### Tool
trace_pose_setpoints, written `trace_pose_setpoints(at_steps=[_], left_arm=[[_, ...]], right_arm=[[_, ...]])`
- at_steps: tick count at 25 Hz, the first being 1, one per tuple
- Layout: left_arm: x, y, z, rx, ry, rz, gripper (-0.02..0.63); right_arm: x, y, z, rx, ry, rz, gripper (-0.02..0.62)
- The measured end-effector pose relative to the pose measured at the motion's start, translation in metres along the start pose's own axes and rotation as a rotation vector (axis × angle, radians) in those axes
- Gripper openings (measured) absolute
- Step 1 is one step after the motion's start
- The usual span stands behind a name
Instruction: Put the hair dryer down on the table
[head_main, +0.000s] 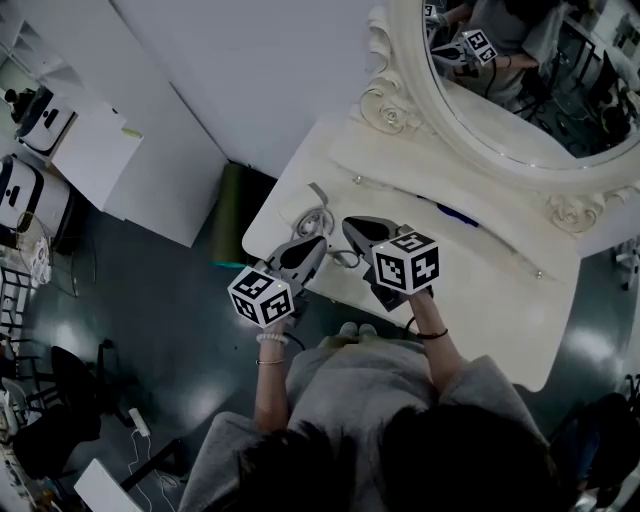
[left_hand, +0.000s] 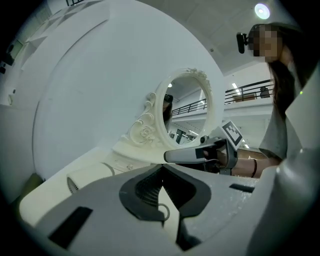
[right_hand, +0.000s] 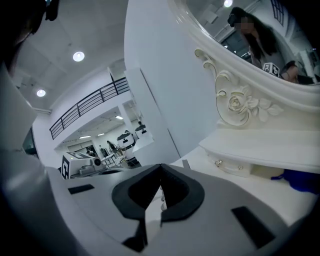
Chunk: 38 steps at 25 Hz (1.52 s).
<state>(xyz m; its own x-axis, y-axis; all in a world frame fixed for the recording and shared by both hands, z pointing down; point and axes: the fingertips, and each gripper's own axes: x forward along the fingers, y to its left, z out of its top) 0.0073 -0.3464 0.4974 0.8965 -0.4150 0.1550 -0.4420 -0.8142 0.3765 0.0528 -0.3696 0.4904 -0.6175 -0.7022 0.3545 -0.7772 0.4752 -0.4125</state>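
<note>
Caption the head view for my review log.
Left gripper and right gripper, fingers shut and empty, hover by the hair dryer lying on the white dressing table.

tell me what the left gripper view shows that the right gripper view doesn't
Only the left gripper view: the white hair dryer lying flat, and the right gripper from outside. Only the right gripper view: a dark blue object and small drawer knobs. Both: the ornate white oval mirror frame with its carved rose, and the white dressing table.

White table (head_main: 500, 290), hair dryer (head_main: 316, 220), blue obj. (head_main: 458, 214)
</note>
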Motion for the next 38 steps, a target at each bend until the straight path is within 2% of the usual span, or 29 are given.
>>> trace_pose_setpoints(at_steps=[7,17,22,29,38], left_arm=[[0.012,-0.034,0.020,0.072,-0.010,-0.115,0.005],[0.016,-0.078,0.041,0.151,-0.047,-0.223,0.005],[0.017,-0.084,0.045,0.165,-0.066,-0.228,0.005],[0.015,-0.084,0.047,0.150,-0.081,-0.218,0.005],[0.018,-0.085,0.046,0.171,-0.070,-0.226,0.005]], right_arm=[[-0.035,0.022,0.021,-0.067,-0.117,0.084,0.003],[-0.077,0.028,0.042,-0.136,-0.204,0.040,0.000],[-0.084,0.027,0.044,-0.159,-0.227,0.024,-0.002],[-0.084,0.028,0.046,-0.145,-0.257,0.057,-0.002],[-0.085,0.027,0.047,-0.160,-0.272,0.051,-0.001]])
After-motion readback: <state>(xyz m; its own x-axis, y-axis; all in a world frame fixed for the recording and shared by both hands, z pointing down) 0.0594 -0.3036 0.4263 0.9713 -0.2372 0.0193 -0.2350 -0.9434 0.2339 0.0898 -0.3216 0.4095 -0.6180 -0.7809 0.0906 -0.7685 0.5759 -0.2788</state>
